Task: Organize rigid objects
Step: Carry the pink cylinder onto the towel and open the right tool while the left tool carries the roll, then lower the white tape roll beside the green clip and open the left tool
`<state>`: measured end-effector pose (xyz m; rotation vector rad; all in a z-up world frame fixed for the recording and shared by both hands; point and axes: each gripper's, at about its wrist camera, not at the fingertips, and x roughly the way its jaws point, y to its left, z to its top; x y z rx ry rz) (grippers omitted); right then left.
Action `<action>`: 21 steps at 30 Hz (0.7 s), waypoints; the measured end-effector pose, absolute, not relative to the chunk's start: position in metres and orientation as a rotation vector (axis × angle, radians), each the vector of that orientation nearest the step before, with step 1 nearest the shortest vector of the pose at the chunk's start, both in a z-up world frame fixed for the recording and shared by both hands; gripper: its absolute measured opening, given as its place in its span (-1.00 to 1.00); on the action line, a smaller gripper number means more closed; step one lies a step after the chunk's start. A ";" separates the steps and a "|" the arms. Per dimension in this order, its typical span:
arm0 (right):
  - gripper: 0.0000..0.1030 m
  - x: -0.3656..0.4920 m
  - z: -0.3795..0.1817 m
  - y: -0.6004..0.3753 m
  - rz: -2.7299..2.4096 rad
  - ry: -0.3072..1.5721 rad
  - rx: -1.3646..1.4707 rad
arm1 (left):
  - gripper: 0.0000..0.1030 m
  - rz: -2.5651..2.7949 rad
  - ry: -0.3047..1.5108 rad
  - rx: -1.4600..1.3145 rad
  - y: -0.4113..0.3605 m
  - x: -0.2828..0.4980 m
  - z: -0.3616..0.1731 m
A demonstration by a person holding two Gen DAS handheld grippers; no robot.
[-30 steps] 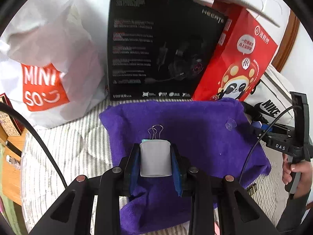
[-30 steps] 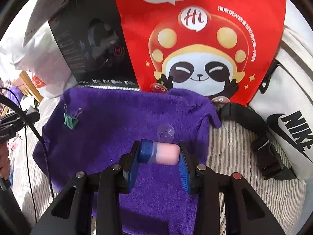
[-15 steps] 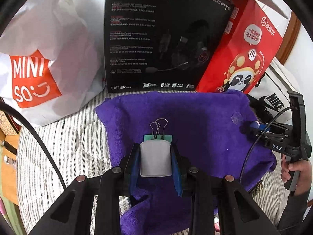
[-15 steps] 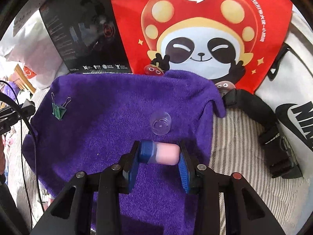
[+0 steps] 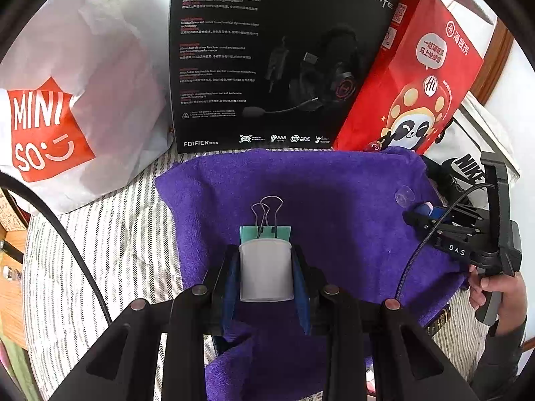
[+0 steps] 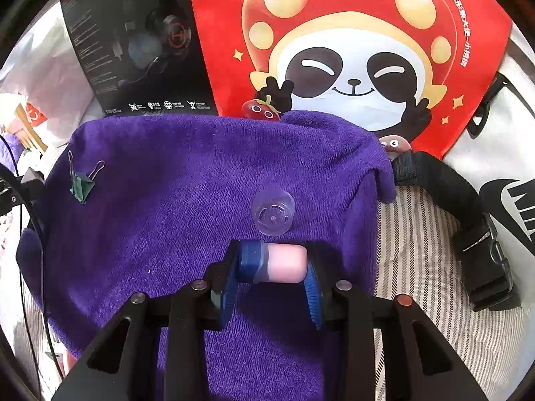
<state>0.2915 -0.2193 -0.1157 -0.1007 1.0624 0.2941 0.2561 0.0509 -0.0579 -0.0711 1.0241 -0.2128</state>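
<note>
Left gripper (image 5: 266, 272) clamped; right gripper (image 6: 272, 264) clamped.

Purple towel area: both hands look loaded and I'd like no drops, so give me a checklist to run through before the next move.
1. Left tongs clamped on the white cup: ok.
2. Right tongs clamped on the pink capsule with blue cap, held crosswise: ok.
3. Bare purple towel ahead of the right tongs for setting down: ok.
4. Clear round lid just beyond the capsule, apart from it: ok, but close.
5. Green binder clip just behind the cup; touching or not: cannot tell.
6. Cup empty: cannot tell.
</note>
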 end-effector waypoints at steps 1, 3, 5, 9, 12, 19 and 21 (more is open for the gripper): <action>-0.30 0.292 -0.116 -0.219 0.296 1.063 -0.103 | -0.45 -0.215 1.026 -0.068 0.050 0.256 -0.058; -0.30 0.292 -0.116 -0.220 0.300 1.062 -0.100 | -0.45 -0.218 1.033 -0.061 0.048 0.257 -0.061; -0.28 0.292 -0.117 -0.220 0.307 1.061 -0.101 | -0.45 -0.219 1.040 -0.056 0.046 0.258 -0.063; -0.11 0.289 -0.115 -0.224 0.321 1.065 -0.089 | -0.45 -0.231 1.051 -0.047 0.042 0.259 -0.067; 0.06 0.289 -0.115 -0.221 0.334 1.076 -0.091 | -0.45 -0.236 1.055 -0.042 0.040 0.260 -0.070; 0.13 0.285 -0.100 -0.221 0.315 1.047 -0.099 | -0.45 -0.231 1.072 -0.015 0.034 0.262 -0.078; 0.18 0.282 -0.091 -0.222 0.312 1.025 -0.103 | -0.45 -0.214 1.074 0.000 0.032 0.263 -0.082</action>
